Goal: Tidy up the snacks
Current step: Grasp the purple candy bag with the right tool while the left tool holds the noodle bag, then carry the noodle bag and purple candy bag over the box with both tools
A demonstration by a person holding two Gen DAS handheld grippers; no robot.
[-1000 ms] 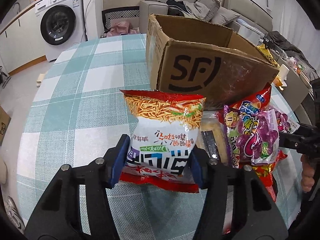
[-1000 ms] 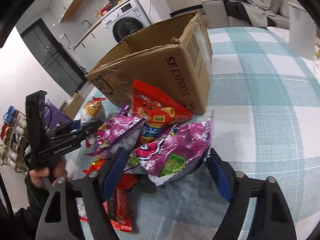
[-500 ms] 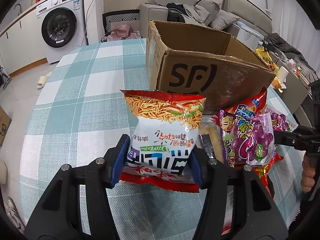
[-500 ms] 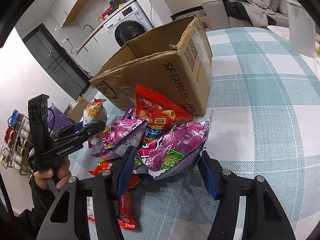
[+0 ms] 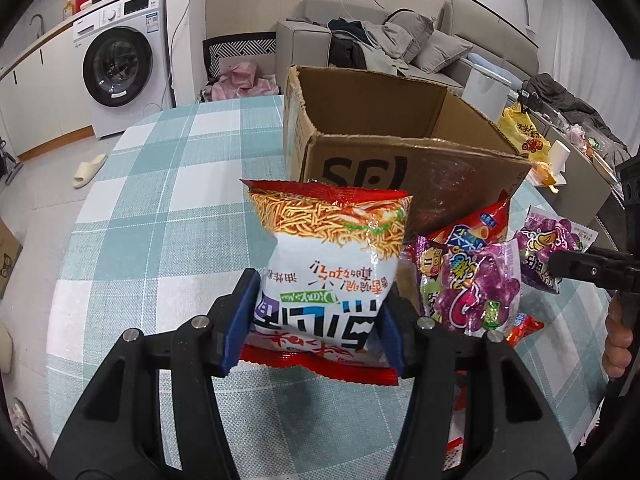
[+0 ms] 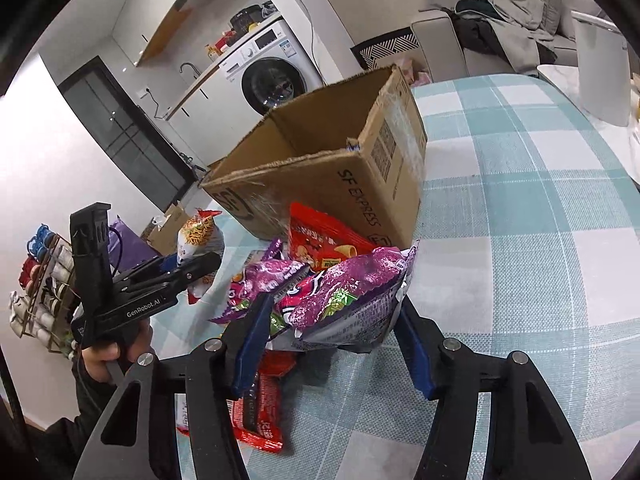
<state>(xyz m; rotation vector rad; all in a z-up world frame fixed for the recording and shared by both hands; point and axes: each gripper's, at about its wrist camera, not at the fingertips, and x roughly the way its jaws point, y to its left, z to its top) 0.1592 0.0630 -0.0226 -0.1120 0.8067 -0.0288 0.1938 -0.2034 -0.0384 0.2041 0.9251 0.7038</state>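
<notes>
My left gripper [image 5: 316, 320] is shut on a white and red noodle-snack bag [image 5: 332, 248], held upright above the table just in front of the open cardboard box [image 5: 400, 168]. My right gripper [image 6: 334, 340] is shut on a purple grape-candy bag [image 6: 348, 296], its blue pads pressing both sides, at the near end of a snack pile in front of the box [image 6: 360, 184]. The pile holds another purple bag [image 6: 264, 280], a red chip bag [image 6: 324, 240] and a red packet [image 6: 260, 412]. The right wrist view also shows the left gripper [image 6: 192, 268] with the noodle bag [image 6: 198, 236].
The table wears a teal and white checked cloth [image 5: 160, 200]. Past its far edge stand a washing machine [image 5: 120, 72] and a grey sofa [image 5: 380, 40] with clothes. A white bin [image 6: 600, 68] and a yellow bag [image 5: 524, 136] lie off to the right.
The right jaws have closed from wide open onto the purple bag. The left gripper has risen a little with the noodle bag, so more of the box's inside shows.
</notes>
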